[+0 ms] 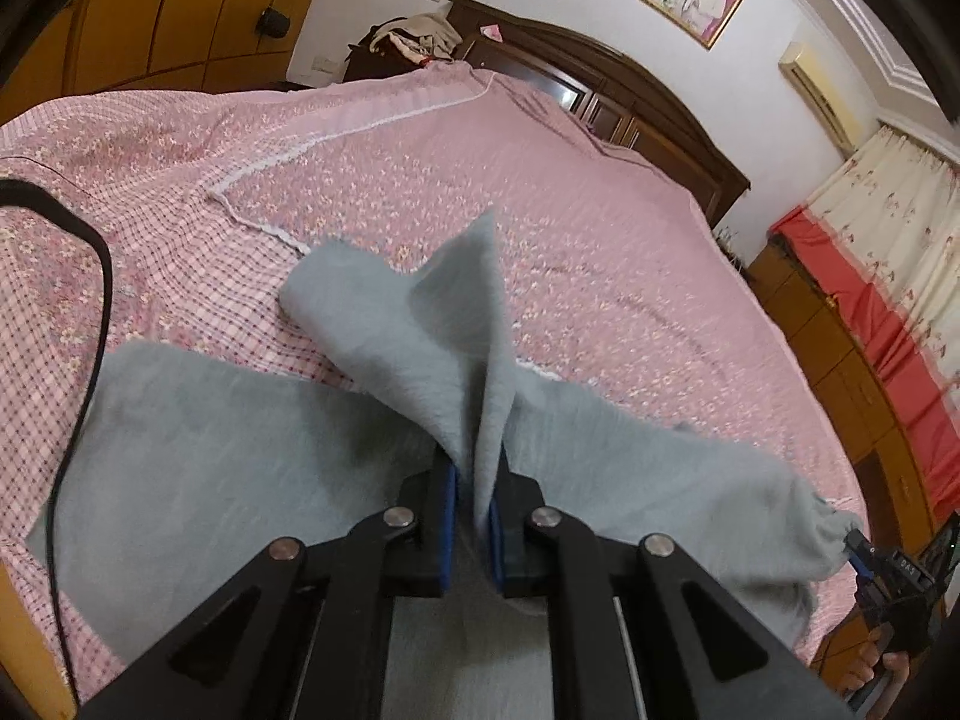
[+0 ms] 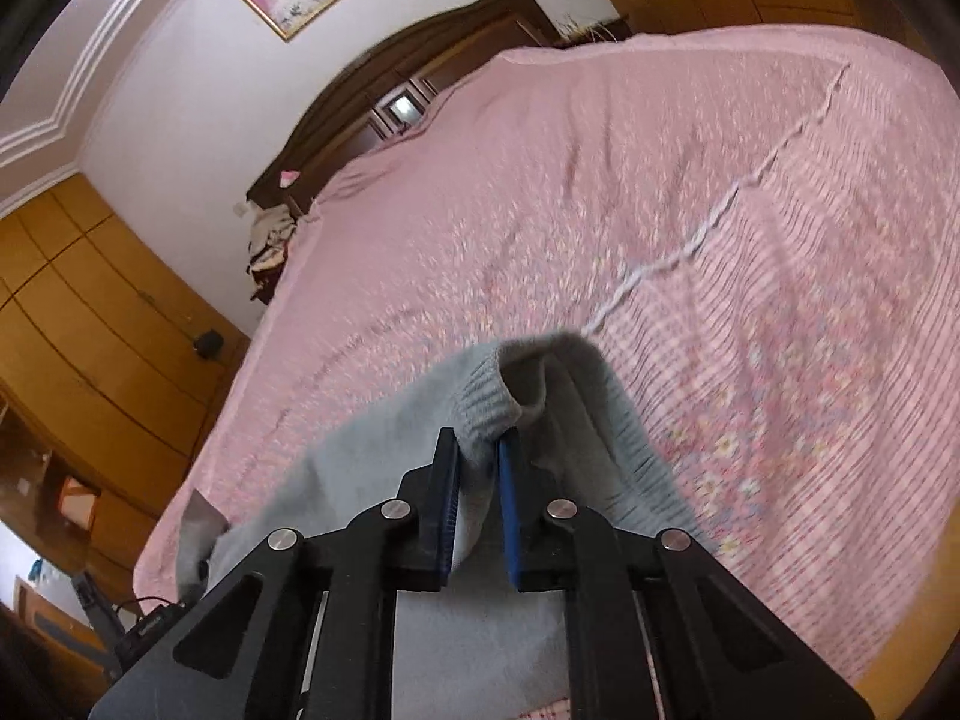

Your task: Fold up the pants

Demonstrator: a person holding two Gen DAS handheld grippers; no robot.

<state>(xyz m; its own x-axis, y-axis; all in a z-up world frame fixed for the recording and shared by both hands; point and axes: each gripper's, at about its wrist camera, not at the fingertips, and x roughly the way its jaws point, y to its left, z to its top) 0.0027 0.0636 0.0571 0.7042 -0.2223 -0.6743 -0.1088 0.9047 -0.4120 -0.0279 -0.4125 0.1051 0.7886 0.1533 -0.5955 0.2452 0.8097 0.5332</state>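
The grey fleece pants [image 1: 198,468] lie spread on a pink bedspread [image 1: 600,252]. My left gripper [image 1: 477,468] is shut on a fold of the grey cloth, which stands up in a peak in front of it. In the right wrist view my right gripper [image 2: 480,450] is shut on the ribbed cuff end of the pants [image 2: 486,402], lifted off the bed. The right gripper also shows at the far right of the left wrist view [image 1: 858,552], holding the gathered cuff.
The bed has a dark wooden headboard [image 1: 630,90] at the far end. Wooden wardrobes [image 2: 90,312] stand on one side and a low cabinet with curtains [image 1: 870,252] on the other. A black cable [image 1: 84,360] runs over the bedspread at the left.
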